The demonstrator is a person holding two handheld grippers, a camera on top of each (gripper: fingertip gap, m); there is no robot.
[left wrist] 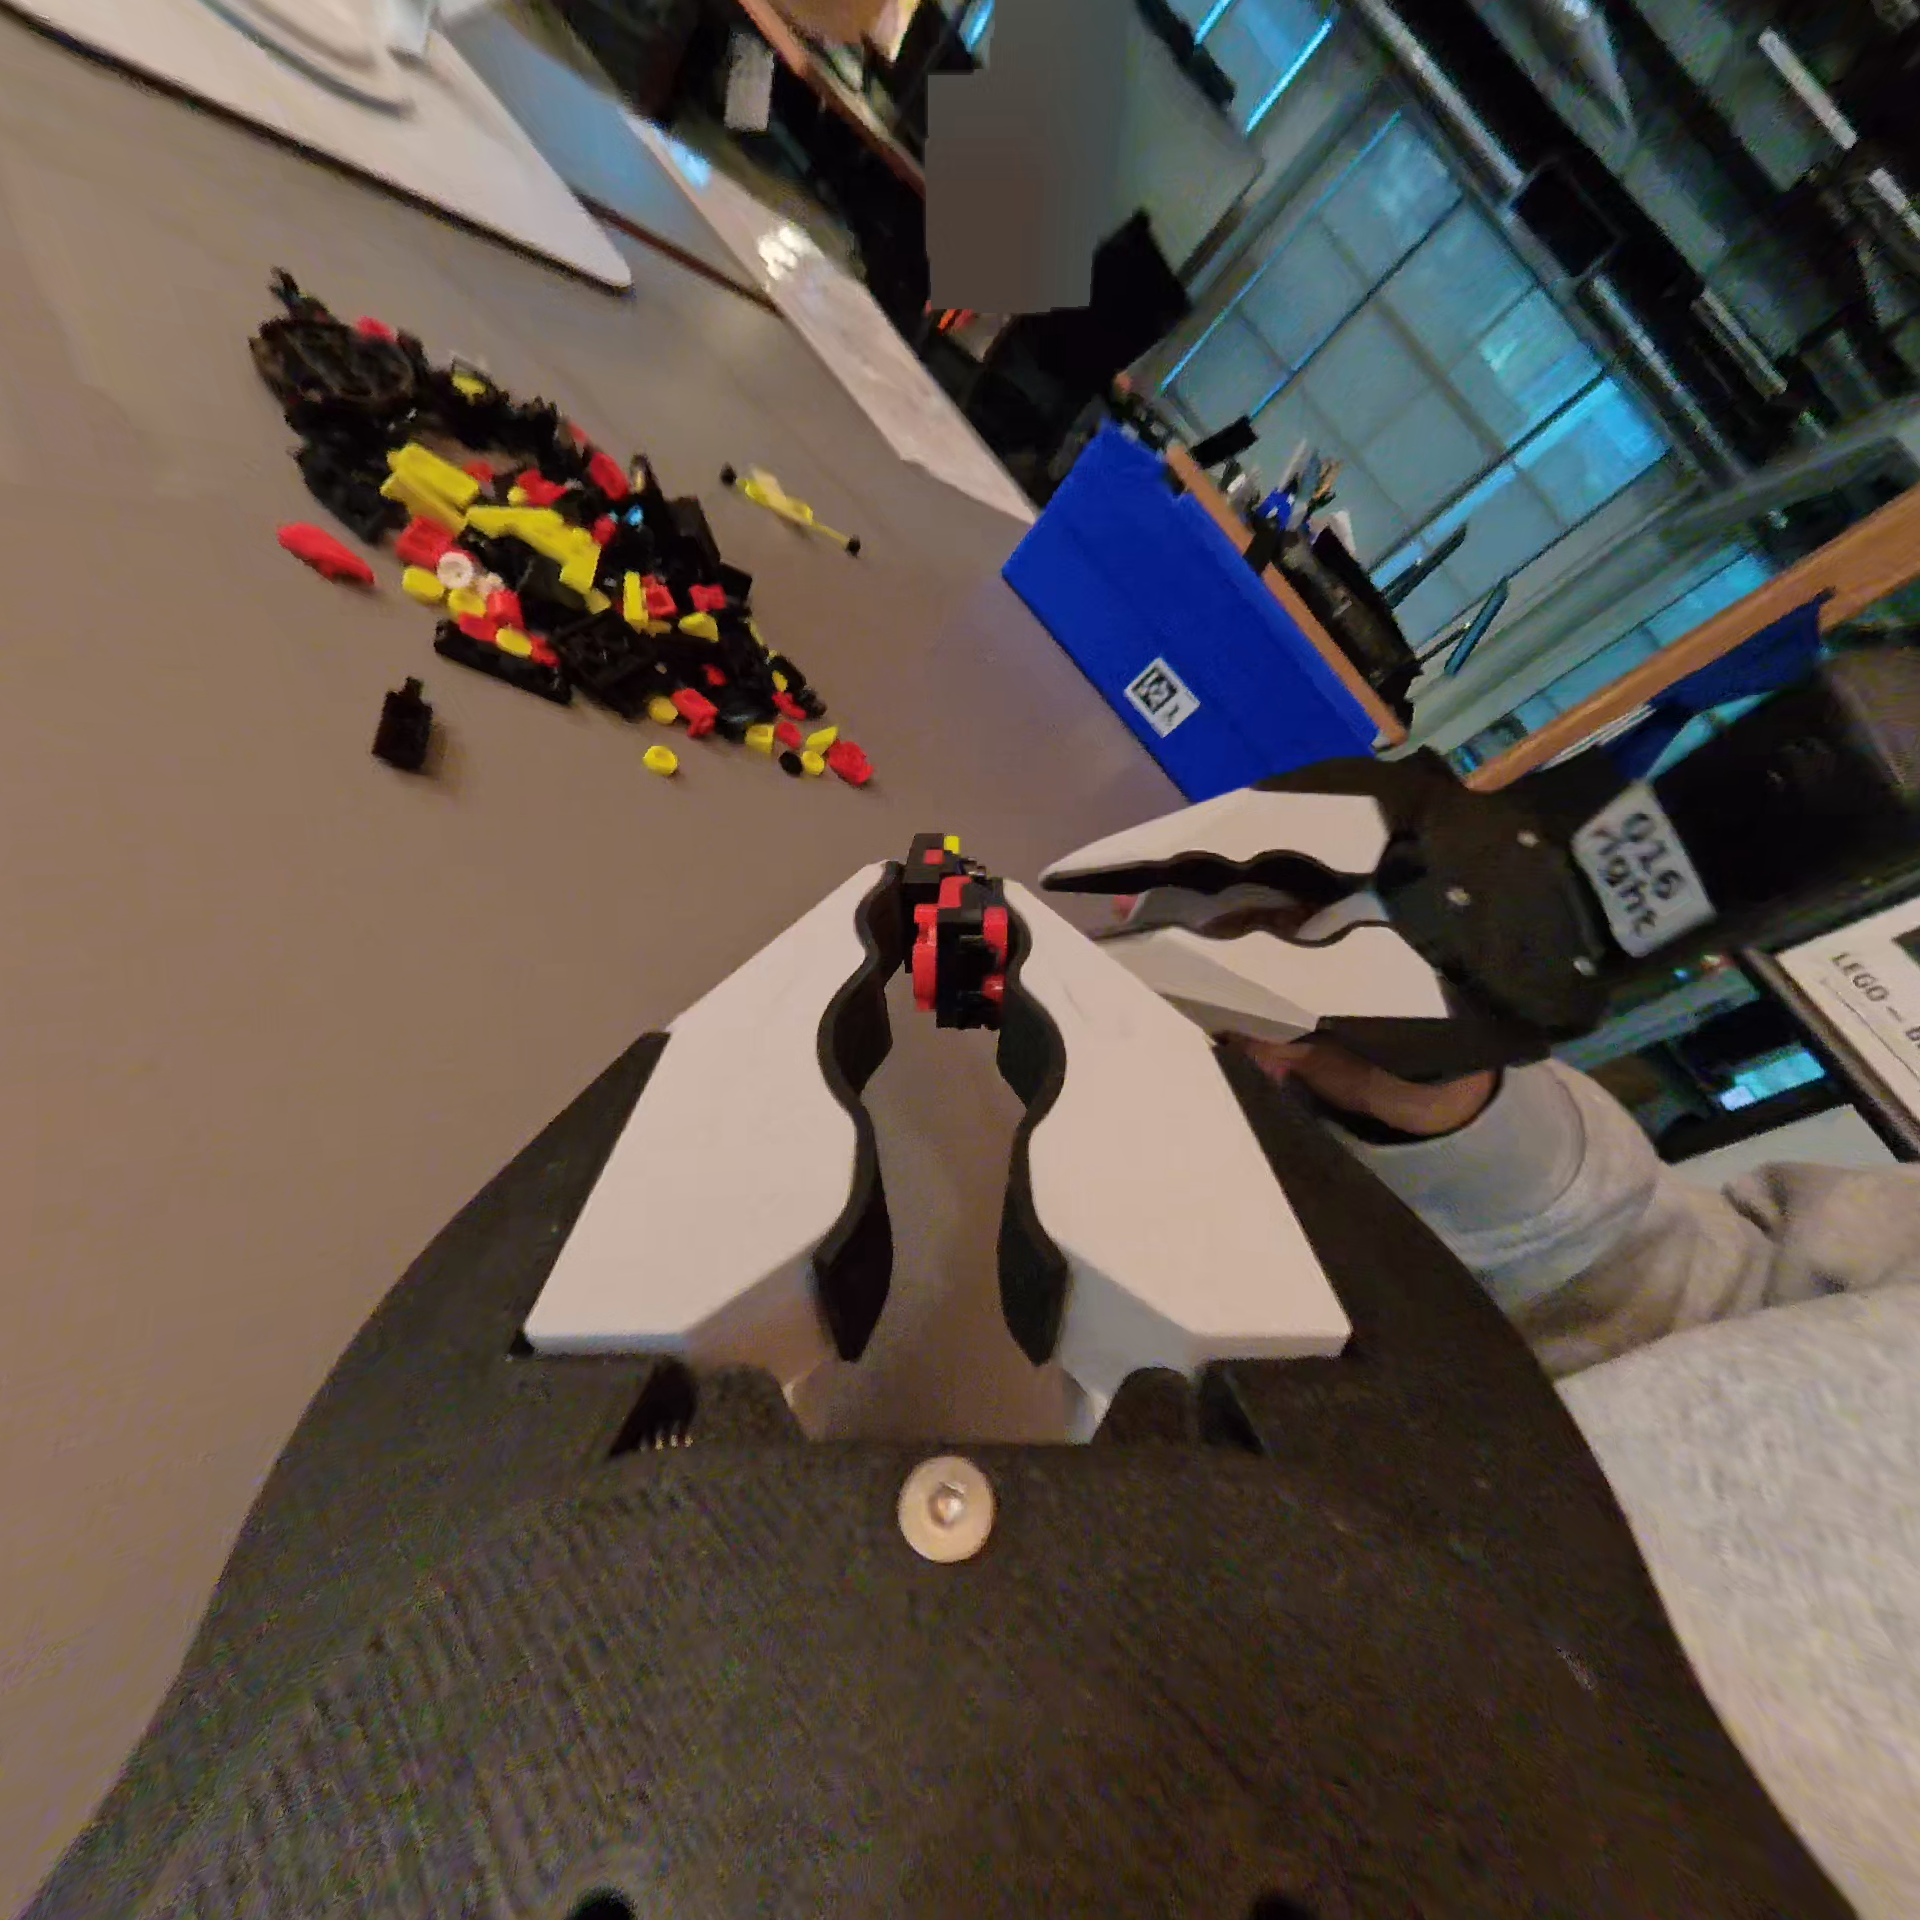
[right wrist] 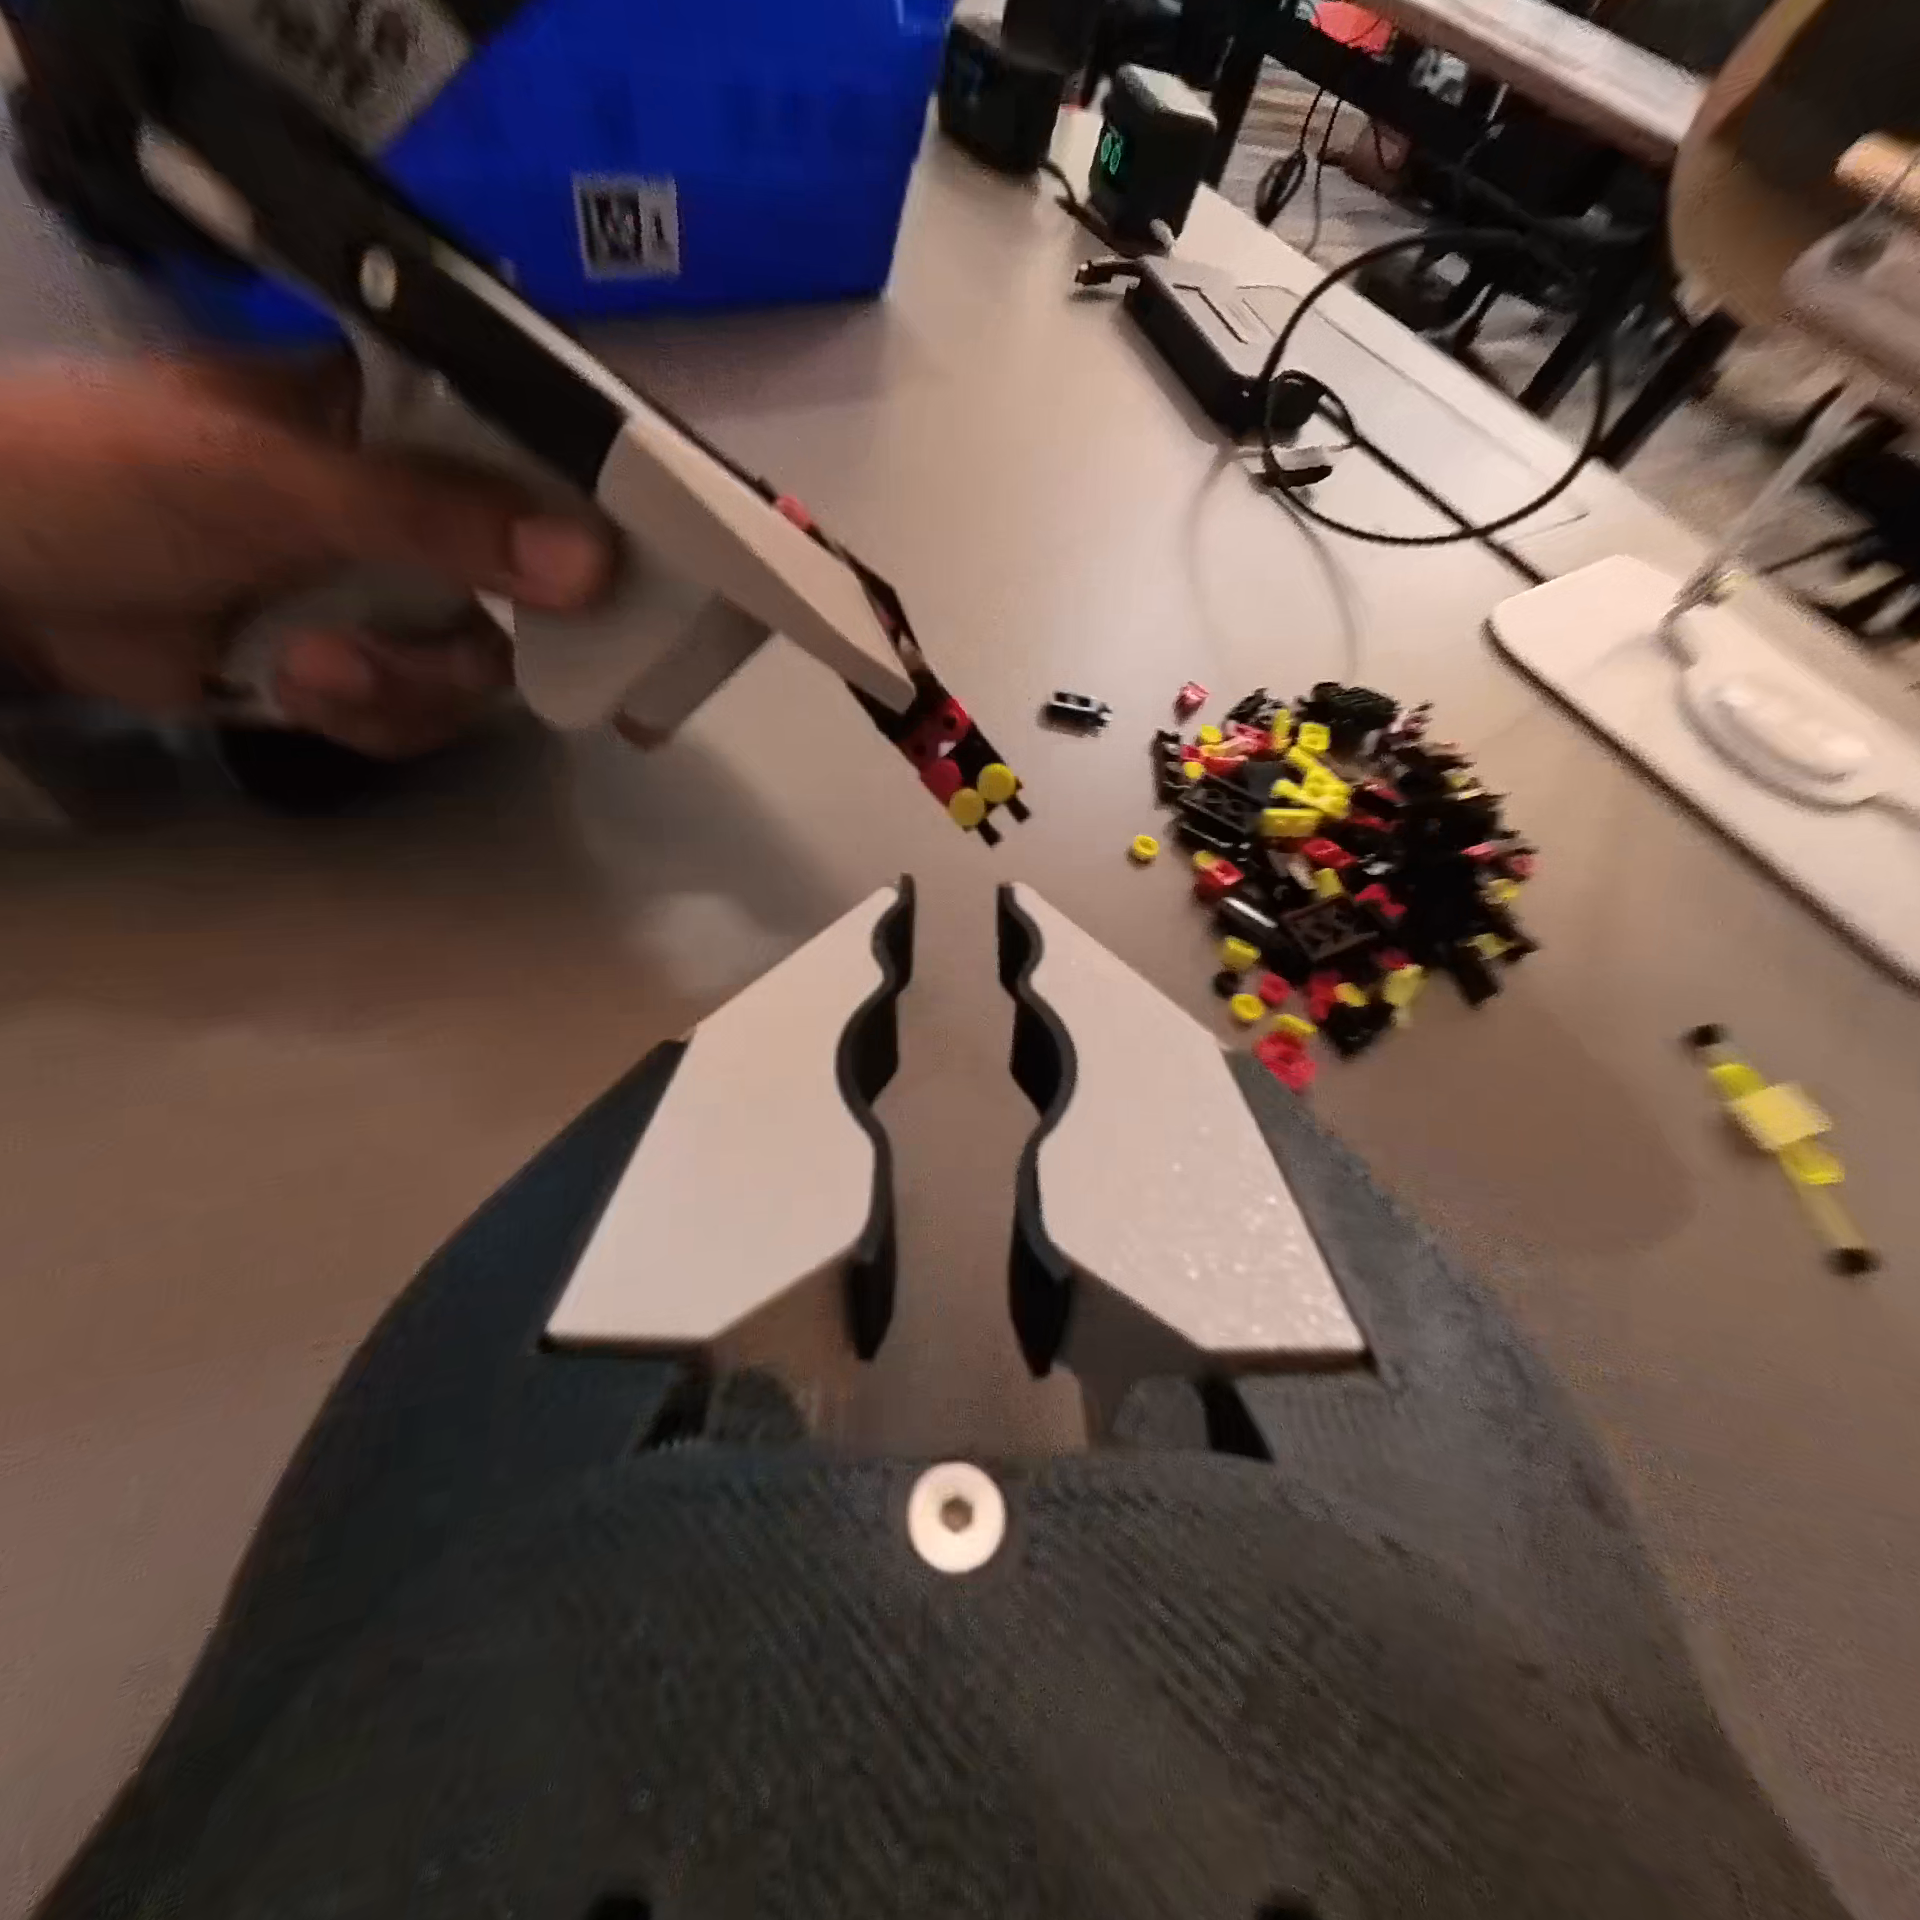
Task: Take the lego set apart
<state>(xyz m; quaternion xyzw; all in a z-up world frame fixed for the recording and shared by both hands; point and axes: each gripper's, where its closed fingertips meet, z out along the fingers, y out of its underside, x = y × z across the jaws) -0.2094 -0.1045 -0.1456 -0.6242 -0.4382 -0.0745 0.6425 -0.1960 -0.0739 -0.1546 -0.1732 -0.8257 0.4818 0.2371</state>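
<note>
My left gripper (left wrist: 945, 914) is shut on a small red, black and yellow lego assembly (left wrist: 956, 940), held above the table. In the right wrist view the same lego assembly (right wrist: 961, 764) sticks out of the left gripper's tips (right wrist: 914, 717), with two yellow round studs at its end. My right gripper (right wrist: 956, 899) is open and empty, its tips just below and short of the assembly. In the left wrist view the right gripper (left wrist: 1070, 894) shows beside the assembly, on its right. A pile of loose red, yellow and black lego pieces (left wrist: 540, 551) lies on the table, also in the right wrist view (right wrist: 1340, 862).
A yellow axle piece with black ends (right wrist: 1777, 1143) and a small black piece (right wrist: 1075, 710) lie apart from the pile. A blue bin (right wrist: 665, 156) stands at the back. Cables and a black box (right wrist: 1205, 322) lie far right, next to a white board (right wrist: 1704, 748). The tips of one gripper are about 4 cm away from the tips of the other.
</note>
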